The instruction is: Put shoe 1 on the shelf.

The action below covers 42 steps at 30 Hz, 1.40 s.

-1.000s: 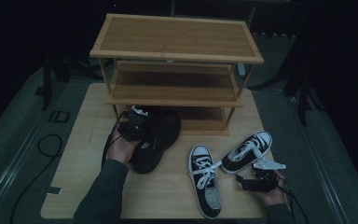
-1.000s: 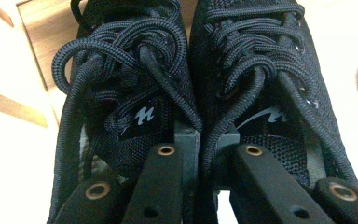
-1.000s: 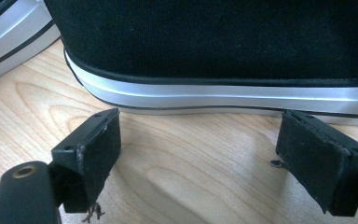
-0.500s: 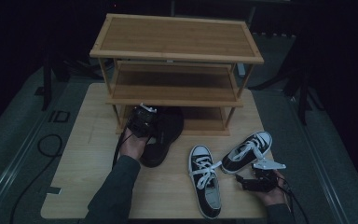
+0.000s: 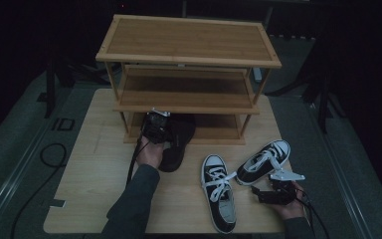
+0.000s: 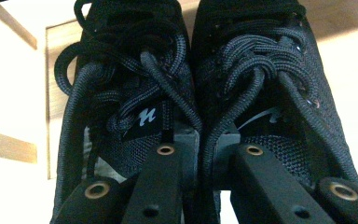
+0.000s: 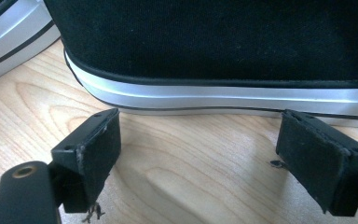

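left gripper [image 6: 205, 154] clamped on inner sides of black shoes [image 6: 191, 84], pair ahead at bottom shelf [image 5: 214, 130] | right gripper [image 7: 200, 154] jaws apart, sneaker [image 7: 214, 51] just beyond

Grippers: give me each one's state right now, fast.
Left gripper: shut on the pair of black shoes, pinching their inner sides together.
Right gripper: open, empty, beside the black-and-white sneaker.

My left claw [image 6: 209, 154] has black jaws with brass rivets, set against two all-black shoes [image 6: 191, 93] with dark grey-black laces. At lower right of the high view, my sneakers [image 5: 243, 179] are black with white laces and white soles. The rack [image 5: 189, 55] and table [image 5: 94, 164] are light wood.
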Motion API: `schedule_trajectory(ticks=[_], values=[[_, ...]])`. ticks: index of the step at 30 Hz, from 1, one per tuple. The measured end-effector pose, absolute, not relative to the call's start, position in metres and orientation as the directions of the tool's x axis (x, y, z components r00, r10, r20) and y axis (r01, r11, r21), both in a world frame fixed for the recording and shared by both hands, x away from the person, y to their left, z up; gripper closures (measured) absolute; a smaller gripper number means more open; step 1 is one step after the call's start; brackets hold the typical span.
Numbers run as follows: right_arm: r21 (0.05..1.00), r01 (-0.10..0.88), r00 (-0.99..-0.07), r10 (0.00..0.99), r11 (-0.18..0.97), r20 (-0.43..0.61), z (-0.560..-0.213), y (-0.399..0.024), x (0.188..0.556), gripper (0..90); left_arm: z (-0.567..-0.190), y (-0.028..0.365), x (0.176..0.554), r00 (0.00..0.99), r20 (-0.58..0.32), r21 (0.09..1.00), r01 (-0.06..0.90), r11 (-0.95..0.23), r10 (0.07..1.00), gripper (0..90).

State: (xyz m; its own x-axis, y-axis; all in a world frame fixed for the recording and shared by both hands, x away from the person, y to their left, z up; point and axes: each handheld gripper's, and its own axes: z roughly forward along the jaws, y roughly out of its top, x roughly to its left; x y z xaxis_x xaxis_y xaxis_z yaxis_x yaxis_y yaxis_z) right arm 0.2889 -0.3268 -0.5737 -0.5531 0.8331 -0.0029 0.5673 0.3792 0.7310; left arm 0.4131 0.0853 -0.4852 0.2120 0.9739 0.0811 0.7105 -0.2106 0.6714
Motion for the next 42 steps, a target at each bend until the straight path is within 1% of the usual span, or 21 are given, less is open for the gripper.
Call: schedule_trajectory(ticks=[2,4,5,6,7,9,11,12,15,21,22,23,24,27,28,31,32,36,37,41,42], values=[[0.731,0.568,-0.553,0.833,0.379,-0.002,-0.574,-0.327,0.289,13.7,-0.486,0.082,0.413,0.193,0.095,0.677,0.707,-0.205,0.977,83.2],[0.731,0.567,-0.553,0.833,0.379,-0.003,-0.574,-0.327,0.289,13.8,-0.486,0.08,0.413,0.196,0.105,0.679,0.702,-0.214,0.975,81.9],[0.731,0.567,-0.553,0.833,0.379,-0.003,-0.574,-0.327,0.289,13.7,-0.486,0.08,0.413,0.197,0.11,0.679,0.701,-0.218,0.974,77.8],[0.731,0.567,-0.553,0.833,0.379,-0.003,-0.574,-0.327,0.289,13.8,-0.485,0.083,0.413,0.216,0.096,0.68,0.699,-0.222,0.972,67.1],[0.731,0.567,-0.553,0.833,0.379,-0.003,-0.574,-0.327,0.289,13.8,-0.484,0.085,0.413,0.228,0.087,0.677,0.701,-0.225,0.97,63.0],[0.731,0.567,-0.554,0.833,0.379,-0.003,-0.574,-0.327,0.289,13.7,-0.484,0.086,0.413,0.245,0.081,0.674,0.7,-0.234,0.966,57.2],[0.731,0.567,-0.554,0.833,0.379,-0.003,-0.574,-0.327,0.289,13.8,-0.482,0.087,0.411,0.264,0.094,0.666,0.7,-0.258,0.96,54.6],[0.731,0.567,-0.553,0.833,0.379,-0.003,-0.574,-0.327,0.289,13.8,-0.479,0.09,0.409,0.262,0.071,0.662,0.71,-0.241,0.963,52.6],[0.731,0.568,-0.553,0.833,0.379,-0.002,-0.574,-0.327,0.289,13.7,-0.474,0.092,0.404,0.265,0.07,0.672,0.7,-0.242,0.962,52.0],[0.73,0.568,-0.553,0.833,0.379,-0.003,-0.574,-0.327,0.289,13.8,-0.463,0.097,0.389,0.306,0.127,0.681,0.665,-0.307,0.943,49.9],[0.73,0.568,-0.554,0.833,0.38,-0.003,-0.574,-0.327,0.289,13.8,-0.46,0.099,0.387,0.323,0.116,0.688,0.656,-0.31,0.939,49.6],[0.73,0.568,-0.554,0.833,0.38,-0.003,-0.574,-0.327,0.289,13.8,-0.46,0.099,0.387,0.323,0.116,0.688,0.656,-0.31,0.939,51.4],[0.731,0.567,-0.553,0.833,0.379,-0.003,-0.574,-0.327,0.289,13.8,-0.455,0.103,0.383,0.358,0.085,0.706,0.637,-0.31,0.93,51.5],[0.731,0.567,-0.554,0.833,0.38,-0.003,-0.574,-0.327,0.289,13.8,-0.451,0.106,0.378,0.382,0.083,0.711,0.624,-0.323,0.92,52.2],[0.731,0.567,-0.554,0.833,0.38,-0.003,-0.574,-0.327,0.289,13.7,-0.449,0.11,0.374,0.409,0.071,0.712,0.618,-0.333,0.91,52.2],[0.731,0.567,-0.553,0.833,0.379,-0.003,-0.574,-0.327,0.289,13.8,-0.448,0.114,0.37,0.428,0.055,0.715,0.614,-0.335,0.902,52.2],[0.731,0.567,-0.554,0.833,0.38,-0.003,-0.574,-0.327,0.289,13.8,-0.447,0.118,0.365,0.446,0.028,0.723,0.608,-0.326,0.894,52.2],[0.731,0.567,-0.554,0.833,0.38,-0.003,-0.574,-0.327,0.289,13.8,-0.444,0.122,0.358,0.477,0.019,0.729,0.595,-0.339,0.879,51.0],[0.731,0.567,-0.553,0.833,0.379,-0.003,-0.574,-0.327,0.289,13.8,-0.441,0.126,0.354,0.495,-0.005,0.735,0.59,-0.333,0.869,50.7],[0.731,0.568,-0.553,0.833,0.379,-0.002,-0.574,-0.327,0.289,13.8,-0.44,0.131,0.346,0.509,-0.012,0.739,0.584,-0.335,0.861,50.0],[0.731,0.567,-0.554,0.833,0.38,-0.003,-0.574,-0.327,0.289,13.8,-0.44,0.134,0.342,0.53,-0.028,0.743,0.578,-0.337,0.847,50.2]])
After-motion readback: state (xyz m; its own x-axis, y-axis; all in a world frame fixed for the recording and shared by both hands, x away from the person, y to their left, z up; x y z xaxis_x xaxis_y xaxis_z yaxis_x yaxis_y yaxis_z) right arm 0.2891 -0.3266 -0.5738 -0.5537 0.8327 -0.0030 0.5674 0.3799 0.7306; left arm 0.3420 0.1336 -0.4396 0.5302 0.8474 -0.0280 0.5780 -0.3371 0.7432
